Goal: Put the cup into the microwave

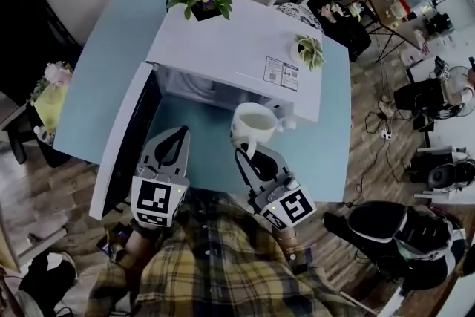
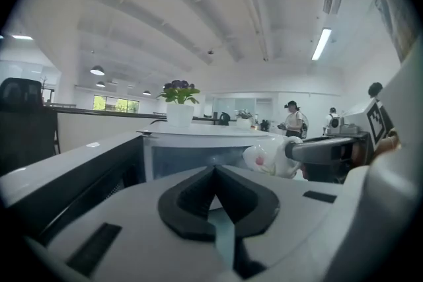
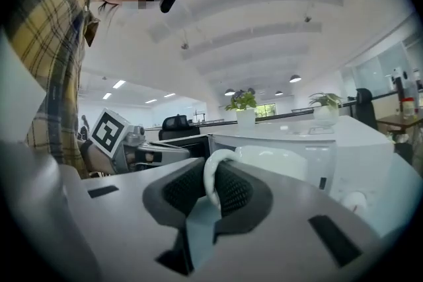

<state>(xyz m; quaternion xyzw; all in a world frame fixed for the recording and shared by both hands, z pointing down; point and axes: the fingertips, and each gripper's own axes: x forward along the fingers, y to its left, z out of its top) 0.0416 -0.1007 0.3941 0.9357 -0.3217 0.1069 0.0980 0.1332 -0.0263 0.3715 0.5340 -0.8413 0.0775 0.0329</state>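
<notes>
Left gripper (image 1: 179,132): grey jaws closed together, nothing between them.
Microwave (image 1: 223,48): white box-shaped oven on pale-blue table (image 1: 104,63); dark-lined door (image 1: 125,141) open at left.
Cup (image 1: 253,124): white ceramic mug, just near of the oven's opening, right part.
Right gripper (image 1: 246,153): jaws clamped on the mug's handle.

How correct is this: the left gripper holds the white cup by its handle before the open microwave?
Wrong gripper: the right gripper holds the white cup by its handle before the open microwave. The right gripper view shows the handle between its jaws.
</notes>
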